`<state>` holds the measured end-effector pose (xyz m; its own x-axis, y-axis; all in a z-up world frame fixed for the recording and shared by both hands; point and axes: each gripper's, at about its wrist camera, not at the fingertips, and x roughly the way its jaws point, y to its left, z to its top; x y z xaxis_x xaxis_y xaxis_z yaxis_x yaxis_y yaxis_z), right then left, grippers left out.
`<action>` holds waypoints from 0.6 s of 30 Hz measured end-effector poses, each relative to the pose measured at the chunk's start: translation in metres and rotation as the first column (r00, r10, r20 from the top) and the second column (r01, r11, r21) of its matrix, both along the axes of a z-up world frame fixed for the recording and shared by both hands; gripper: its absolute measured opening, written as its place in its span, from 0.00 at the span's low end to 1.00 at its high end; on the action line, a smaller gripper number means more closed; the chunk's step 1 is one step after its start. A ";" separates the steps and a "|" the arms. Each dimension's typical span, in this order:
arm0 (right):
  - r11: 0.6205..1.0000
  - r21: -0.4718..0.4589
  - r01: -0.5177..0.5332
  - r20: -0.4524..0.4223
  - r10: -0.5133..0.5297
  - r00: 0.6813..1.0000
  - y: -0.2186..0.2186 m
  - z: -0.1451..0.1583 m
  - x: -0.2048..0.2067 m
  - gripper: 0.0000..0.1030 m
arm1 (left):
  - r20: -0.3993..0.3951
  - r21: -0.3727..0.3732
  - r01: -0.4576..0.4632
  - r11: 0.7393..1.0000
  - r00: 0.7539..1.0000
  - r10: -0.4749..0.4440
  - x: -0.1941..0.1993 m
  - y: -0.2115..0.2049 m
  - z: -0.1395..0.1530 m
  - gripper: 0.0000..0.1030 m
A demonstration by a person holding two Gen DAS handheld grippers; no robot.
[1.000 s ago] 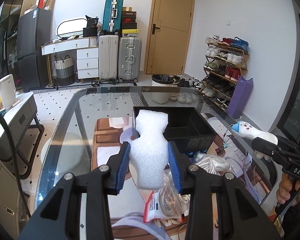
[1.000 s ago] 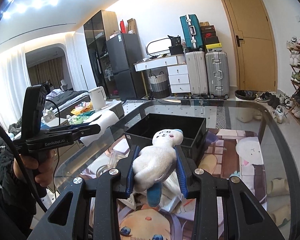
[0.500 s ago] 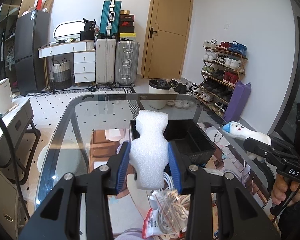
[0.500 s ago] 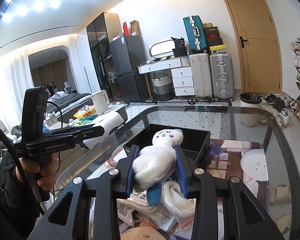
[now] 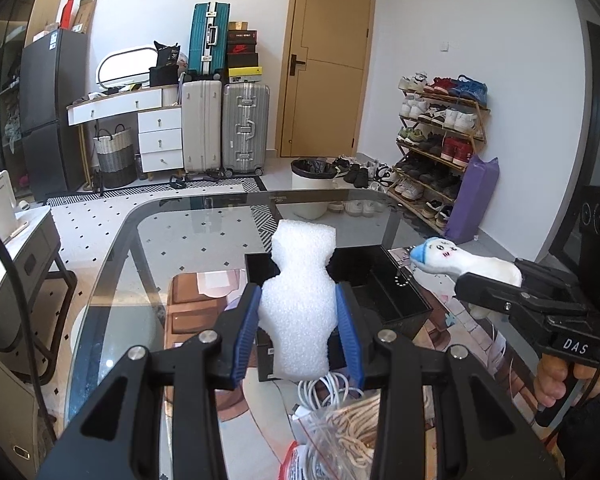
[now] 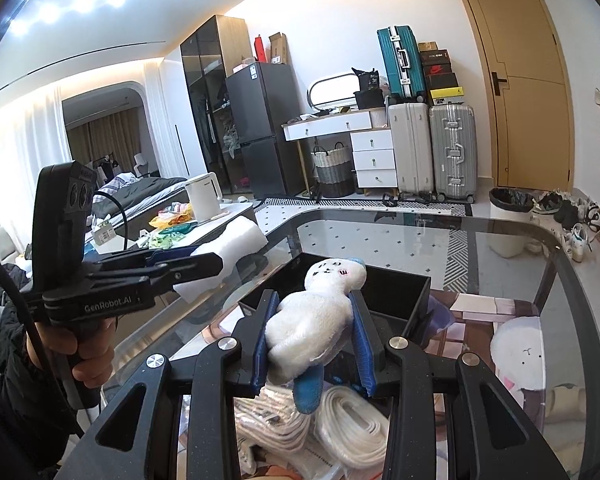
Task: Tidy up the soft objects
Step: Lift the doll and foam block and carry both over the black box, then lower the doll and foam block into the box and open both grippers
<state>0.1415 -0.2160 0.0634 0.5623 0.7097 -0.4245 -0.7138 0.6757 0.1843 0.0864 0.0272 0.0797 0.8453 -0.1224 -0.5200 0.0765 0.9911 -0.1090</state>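
My left gripper (image 5: pixel 298 330) is shut on a white foam block (image 5: pixel 300 300) and holds it above the glass table, just short of the black bin (image 5: pixel 384 292). My right gripper (image 6: pixel 314 346) is shut on a white plush toy (image 6: pixel 316 312) with a blue tail, held just short of the near edge of the same bin (image 6: pixel 396 292). The plush (image 5: pixel 460 260) and the right gripper (image 5: pixel 500 292) also show in the left wrist view, at the right. The foam (image 6: pixel 228 248) and the left gripper (image 6: pixel 188 264) show in the right wrist view, at the left.
Coiled white cables in clear bags (image 5: pixel 340 432) lie on the table below the grippers, also in the right wrist view (image 6: pixel 340 420). The glass table (image 5: pixel 188 248) has a rounded far edge. Suitcases (image 5: pixel 224 128), a shoe rack (image 5: pixel 440 136) and a bin (image 5: pixel 312 188) stand beyond.
Both grippers have moved forward and up toward the black bin, each keeping its hold. The cable bags have slid lower in both views.
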 end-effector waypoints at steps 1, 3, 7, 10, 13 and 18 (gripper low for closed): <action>1.000 0.000 0.000 -0.006 0.000 1.000 0.001 -0.001 0.002 0.34 | -0.002 0.003 0.000 1.000 1.000 0.000 0.002 -0.001 -0.001 0.36; 1.000 -0.004 0.003 -0.009 -0.003 1.000 0.002 -0.001 0.006 0.34 | -0.004 0.012 0.011 1.000 1.000 -0.010 0.006 -0.003 -0.002 0.36; 1.000 -0.009 0.007 -0.033 -0.007 0.999 0.003 -0.004 0.013 0.34 | -0.008 0.022 0.019 1.000 1.000 -0.019 0.014 -0.009 -0.004 0.36; 1.000 -0.017 0.010 -0.048 -0.011 0.999 0.004 -0.007 0.020 0.34 | -0.011 0.037 0.025 0.999 1.000 -0.025 0.022 -0.016 -0.008 0.36; 1.000 -0.024 0.012 -0.055 -0.013 0.998 0.006 -0.009 0.024 0.34 | -0.022 0.038 0.035 0.999 0.999 -0.034 0.030 -0.018 -0.011 0.36; 1.000 -0.026 0.010 -0.068 -0.012 0.998 0.011 -0.011 0.036 0.34 | -0.051 0.051 0.036 0.998 0.998 -0.033 0.047 -0.021 -0.021 0.36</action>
<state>0.1774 -0.2051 0.0524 0.5395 0.6917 -0.4802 -0.6925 0.6889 0.2142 0.1339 0.0060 0.0589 0.8136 -0.1229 -0.5683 0.1064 0.9924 -0.0624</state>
